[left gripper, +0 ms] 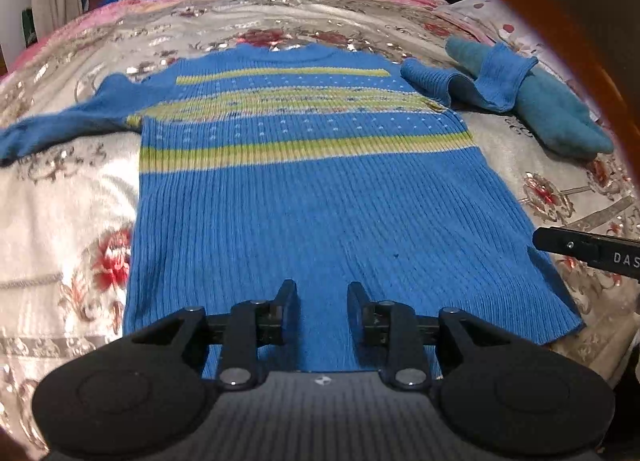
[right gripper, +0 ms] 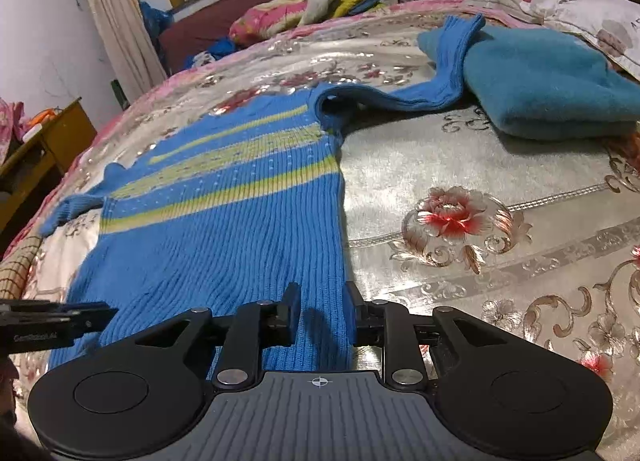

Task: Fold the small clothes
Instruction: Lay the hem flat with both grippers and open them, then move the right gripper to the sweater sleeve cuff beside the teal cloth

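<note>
Left wrist view: the blue striped sweater (left gripper: 304, 189) is lying flat on the floral bedspread (left gripper: 60, 221), its hem just beyond the left gripper (left gripper: 322, 293) — jaws narrowly parted, gripping nothing.

Right wrist view: the right gripper (right gripper: 322, 297) is straddling the sweater's near right edge — jaws slightly apart, not pinching.

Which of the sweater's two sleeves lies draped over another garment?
The right-hand sleeve as the left wrist view shows it: its cuff rests across the folded teal garment. The other sleeve lies flat on the floral bedspread.
</note>
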Demonstrator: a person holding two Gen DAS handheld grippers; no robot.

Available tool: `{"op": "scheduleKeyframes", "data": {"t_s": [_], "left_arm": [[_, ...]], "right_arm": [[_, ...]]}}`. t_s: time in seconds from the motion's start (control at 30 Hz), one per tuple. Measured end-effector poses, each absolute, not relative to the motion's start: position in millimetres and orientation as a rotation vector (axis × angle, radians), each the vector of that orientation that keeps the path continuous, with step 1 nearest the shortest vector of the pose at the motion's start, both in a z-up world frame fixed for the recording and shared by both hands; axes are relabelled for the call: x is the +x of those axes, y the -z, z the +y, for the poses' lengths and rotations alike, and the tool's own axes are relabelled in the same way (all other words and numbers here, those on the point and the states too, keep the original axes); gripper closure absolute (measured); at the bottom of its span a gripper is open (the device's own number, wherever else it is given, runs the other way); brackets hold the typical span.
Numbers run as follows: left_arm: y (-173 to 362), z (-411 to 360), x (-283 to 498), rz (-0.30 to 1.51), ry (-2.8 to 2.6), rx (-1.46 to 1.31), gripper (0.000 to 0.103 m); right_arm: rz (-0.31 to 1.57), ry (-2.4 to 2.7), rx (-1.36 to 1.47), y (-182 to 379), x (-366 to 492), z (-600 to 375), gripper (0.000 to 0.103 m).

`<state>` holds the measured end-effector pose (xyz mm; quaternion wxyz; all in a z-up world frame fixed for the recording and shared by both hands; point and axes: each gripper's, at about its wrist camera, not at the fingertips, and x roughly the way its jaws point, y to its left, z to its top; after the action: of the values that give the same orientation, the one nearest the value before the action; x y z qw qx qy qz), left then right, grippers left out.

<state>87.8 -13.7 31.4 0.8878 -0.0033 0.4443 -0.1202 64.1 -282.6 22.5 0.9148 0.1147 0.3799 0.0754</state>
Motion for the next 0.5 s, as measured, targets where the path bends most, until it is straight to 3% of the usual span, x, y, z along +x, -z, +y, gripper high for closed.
{"op": "scheduleKeyframes", "data": {"t_s": [0.23,0.5], "left_arm": [[-34,-38,93,0.907,0.231,0.072,0.052],[-29,-57,95,0.911,0.21,0.144,0.044]], "right_arm": [[0.787,-0.159,0.207,-19,64,-279,0.069],[0.79,-0.153,0.214,-14,67,-280,0.066]]}}
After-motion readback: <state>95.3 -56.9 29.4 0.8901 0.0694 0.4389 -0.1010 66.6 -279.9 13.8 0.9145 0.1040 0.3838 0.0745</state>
